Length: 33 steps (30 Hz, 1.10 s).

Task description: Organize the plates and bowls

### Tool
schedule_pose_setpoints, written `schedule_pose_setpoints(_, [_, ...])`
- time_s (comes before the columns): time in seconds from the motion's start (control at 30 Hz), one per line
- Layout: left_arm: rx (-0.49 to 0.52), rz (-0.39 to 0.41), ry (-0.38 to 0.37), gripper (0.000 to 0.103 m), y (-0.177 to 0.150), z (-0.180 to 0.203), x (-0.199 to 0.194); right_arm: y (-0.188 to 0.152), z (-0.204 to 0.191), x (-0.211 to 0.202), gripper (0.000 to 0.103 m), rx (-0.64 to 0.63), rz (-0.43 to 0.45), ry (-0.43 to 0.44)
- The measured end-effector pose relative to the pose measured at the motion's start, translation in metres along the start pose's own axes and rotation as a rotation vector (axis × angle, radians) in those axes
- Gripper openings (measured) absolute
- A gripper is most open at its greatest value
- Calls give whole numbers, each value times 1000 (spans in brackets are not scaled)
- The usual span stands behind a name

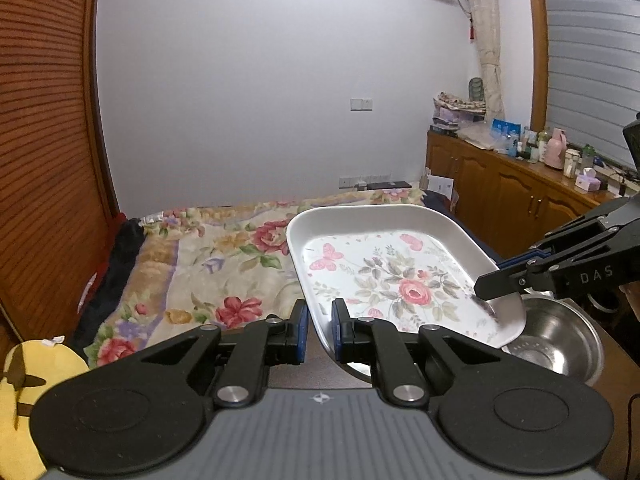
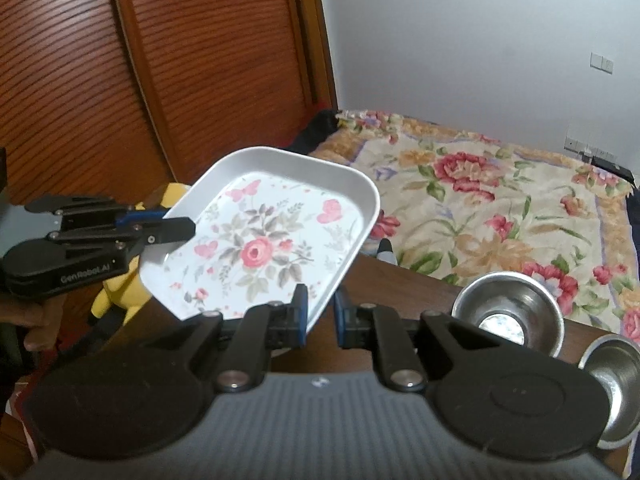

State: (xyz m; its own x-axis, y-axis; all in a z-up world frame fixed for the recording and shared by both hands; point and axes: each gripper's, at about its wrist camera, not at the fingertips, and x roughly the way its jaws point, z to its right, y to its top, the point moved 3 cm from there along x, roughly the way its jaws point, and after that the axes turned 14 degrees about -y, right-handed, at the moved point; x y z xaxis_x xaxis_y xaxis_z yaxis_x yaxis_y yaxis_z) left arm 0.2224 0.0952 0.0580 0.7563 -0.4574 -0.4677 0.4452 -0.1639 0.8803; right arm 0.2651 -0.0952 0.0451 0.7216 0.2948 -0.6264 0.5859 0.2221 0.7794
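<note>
While both my tongs pinch the floral tray (image 1: pixel 384 276), left gripper (image 1: pixel 320 330) and right gripper (image 2: pixel 320 318) on adjacent rims, it hangs tilted above the steel bowl (image 1: pixel 556 340), nearer my right.

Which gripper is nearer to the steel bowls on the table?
Right. The right gripper holds the floral plate at the edge beside the steel bowls; the left gripper holds the plate's far edge.

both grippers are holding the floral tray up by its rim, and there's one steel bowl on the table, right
Not quite: the right wrist view shows two steel bowls on the table, not one. The left gripper and right gripper do both hold the floral tray by its rim.
</note>
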Motion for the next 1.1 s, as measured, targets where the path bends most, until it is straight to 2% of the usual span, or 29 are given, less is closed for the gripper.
schedule_pose_setpoints(0.33, [-8,-41,-18,14,-21,7,-24,-23,-16,-31,15,-11,9,17])
schedule_pose_setpoints(1.1, [-66,-116,-28,14,-89,4,-58,-87,-61,-39,15,-44,-64,118])
